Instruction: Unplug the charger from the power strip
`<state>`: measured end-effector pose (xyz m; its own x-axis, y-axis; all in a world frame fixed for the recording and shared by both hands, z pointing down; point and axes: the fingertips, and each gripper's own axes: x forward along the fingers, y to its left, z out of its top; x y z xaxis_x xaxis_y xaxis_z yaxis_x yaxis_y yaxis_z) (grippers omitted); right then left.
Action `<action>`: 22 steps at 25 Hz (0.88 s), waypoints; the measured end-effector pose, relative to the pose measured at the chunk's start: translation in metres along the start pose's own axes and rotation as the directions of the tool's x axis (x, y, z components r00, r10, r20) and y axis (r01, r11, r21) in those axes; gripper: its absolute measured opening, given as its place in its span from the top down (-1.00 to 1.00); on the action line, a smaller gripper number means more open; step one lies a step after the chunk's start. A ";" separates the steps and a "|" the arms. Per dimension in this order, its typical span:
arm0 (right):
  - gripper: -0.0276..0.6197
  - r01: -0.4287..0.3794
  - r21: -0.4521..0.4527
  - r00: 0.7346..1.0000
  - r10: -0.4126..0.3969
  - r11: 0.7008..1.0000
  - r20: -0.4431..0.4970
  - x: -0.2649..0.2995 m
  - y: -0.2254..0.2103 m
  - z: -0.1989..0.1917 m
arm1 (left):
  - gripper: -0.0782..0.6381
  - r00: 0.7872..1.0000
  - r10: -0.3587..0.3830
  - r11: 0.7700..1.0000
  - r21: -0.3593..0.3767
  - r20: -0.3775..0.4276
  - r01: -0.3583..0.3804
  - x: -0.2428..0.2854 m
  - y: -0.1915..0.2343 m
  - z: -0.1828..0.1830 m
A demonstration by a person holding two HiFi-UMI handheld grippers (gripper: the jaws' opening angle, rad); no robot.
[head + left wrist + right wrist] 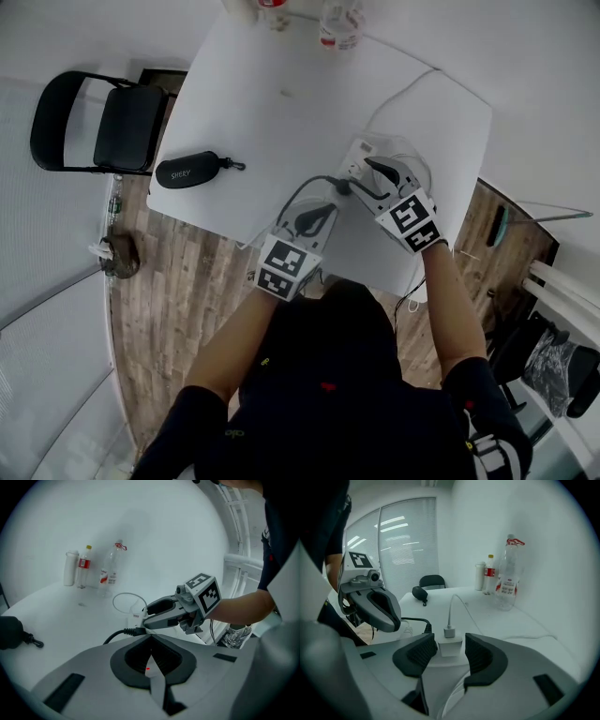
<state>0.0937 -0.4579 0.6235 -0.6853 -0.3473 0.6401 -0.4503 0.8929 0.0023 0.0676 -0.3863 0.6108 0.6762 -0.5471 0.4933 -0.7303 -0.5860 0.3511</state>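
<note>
A white charger stands plugged into the white power strip on the white table. Its white cable runs up and away across the table. My right gripper is open and straddles the charger, with thin gaps between the pads and its sides. In the head view the right gripper is over the strip. My left gripper is shut and empty, its tips just short of a black plug on the strip's near end. Its black cord curves off the table's near edge.
A black glasses case lies at the table's left. Bottles and a white container stand at the far edge by the wall. A black folding chair stands left of the table. The person's body is against the near edge.
</note>
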 end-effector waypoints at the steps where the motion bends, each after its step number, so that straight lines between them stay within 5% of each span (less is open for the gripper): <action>1: 0.30 -0.012 0.002 1.000 0.012 1.000 -0.001 0.003 0.000 0.000 | 0.73 1.000 0.004 1.000 -0.009 -0.001 -0.004 0.002 0.003 -0.002; 14: 0.39 -0.036 0.011 0.999 0.036 0.999 0.024 0.007 -0.002 -0.001 | 0.73 1.000 0.003 1.000 -0.012 -0.015 -0.003 0.017 0.008 -0.011; 22: 0.39 0.047 0.213 0.958 -0.104 0.976 0.266 -0.050 -0.026 0.056 | 0.73 1.000 0.010 1.000 -0.001 0.005 -0.010 0.004 0.006 0.010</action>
<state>0.1076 -0.4793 0.5483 -0.7621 -0.5020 0.4089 -0.5934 0.7942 -0.1310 0.0668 -0.3976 0.6065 0.6694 -0.5560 0.4927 -0.7371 -0.5798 0.3471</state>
